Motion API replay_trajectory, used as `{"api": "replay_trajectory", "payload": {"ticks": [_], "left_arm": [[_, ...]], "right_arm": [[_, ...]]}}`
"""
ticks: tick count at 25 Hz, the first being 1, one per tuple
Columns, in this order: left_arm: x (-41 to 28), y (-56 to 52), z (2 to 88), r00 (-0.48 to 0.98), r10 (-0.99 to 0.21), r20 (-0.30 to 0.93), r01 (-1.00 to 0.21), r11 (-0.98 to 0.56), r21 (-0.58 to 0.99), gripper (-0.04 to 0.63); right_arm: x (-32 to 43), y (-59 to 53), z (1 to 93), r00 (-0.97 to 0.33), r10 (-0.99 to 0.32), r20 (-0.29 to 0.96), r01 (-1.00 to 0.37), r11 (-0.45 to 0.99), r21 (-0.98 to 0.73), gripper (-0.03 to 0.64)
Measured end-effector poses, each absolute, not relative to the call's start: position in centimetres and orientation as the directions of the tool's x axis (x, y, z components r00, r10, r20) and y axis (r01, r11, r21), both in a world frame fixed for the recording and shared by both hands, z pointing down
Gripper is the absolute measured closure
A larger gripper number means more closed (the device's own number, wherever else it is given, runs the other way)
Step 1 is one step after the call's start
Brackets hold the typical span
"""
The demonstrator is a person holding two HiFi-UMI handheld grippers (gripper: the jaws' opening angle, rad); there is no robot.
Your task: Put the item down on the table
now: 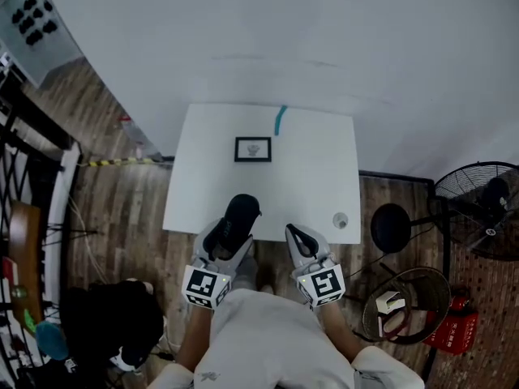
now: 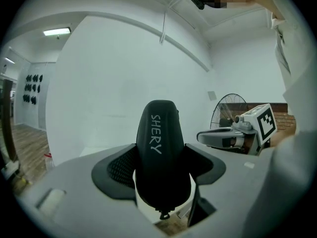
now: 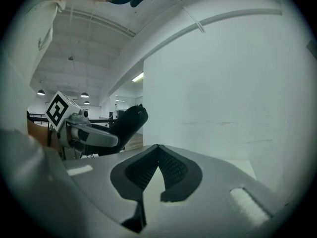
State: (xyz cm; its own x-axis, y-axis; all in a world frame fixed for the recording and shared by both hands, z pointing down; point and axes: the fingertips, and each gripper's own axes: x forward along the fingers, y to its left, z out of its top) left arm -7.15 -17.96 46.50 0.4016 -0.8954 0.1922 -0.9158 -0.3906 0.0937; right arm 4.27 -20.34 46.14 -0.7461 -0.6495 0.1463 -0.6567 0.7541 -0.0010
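A black oval case (image 2: 162, 148) with white lettering stands upright between the jaws of my left gripper (image 2: 163, 158), which is shut on it. In the head view the case (image 1: 241, 213) and left gripper (image 1: 230, 235) hang over the near edge of the white table (image 1: 308, 177). My right gripper (image 1: 295, 234) is beside it, shut with nothing between its pads (image 3: 173, 170). The right gripper view shows the case (image 3: 130, 120) off to its left, held above the table. The left gripper view shows the right gripper (image 2: 223, 137) off to its right.
On the table lie a small dark-framed picture (image 1: 253, 149), a teal strip (image 1: 280, 121) at the far edge and a small round object (image 1: 340, 220) near the right front corner. A black stool (image 1: 392, 227), a fan (image 1: 480, 209) and a basket (image 1: 405, 302) stand on the right.
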Motion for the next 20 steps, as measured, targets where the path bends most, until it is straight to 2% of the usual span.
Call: {"api": "replay_trajectory", "payload": {"ticks": [11,20], "left_arm": [[-11.3,-26.7,49.4,0.450,-0.851,0.271,-0.893,-0.426,0.144,0.270],[-12.3,-31.7,54.1,0.527,-0.768,0.363,-0.849,-0.490,0.197,0.270]], "right_arm": [[0.5,-28.5,48.4,-0.706,-0.667,0.239,-0.691,0.723,-0.023,0.614],[-0.8,-32.7,52.8,-0.642,-0.684,0.346,-0.743,0.667,-0.059,0.613]]}}
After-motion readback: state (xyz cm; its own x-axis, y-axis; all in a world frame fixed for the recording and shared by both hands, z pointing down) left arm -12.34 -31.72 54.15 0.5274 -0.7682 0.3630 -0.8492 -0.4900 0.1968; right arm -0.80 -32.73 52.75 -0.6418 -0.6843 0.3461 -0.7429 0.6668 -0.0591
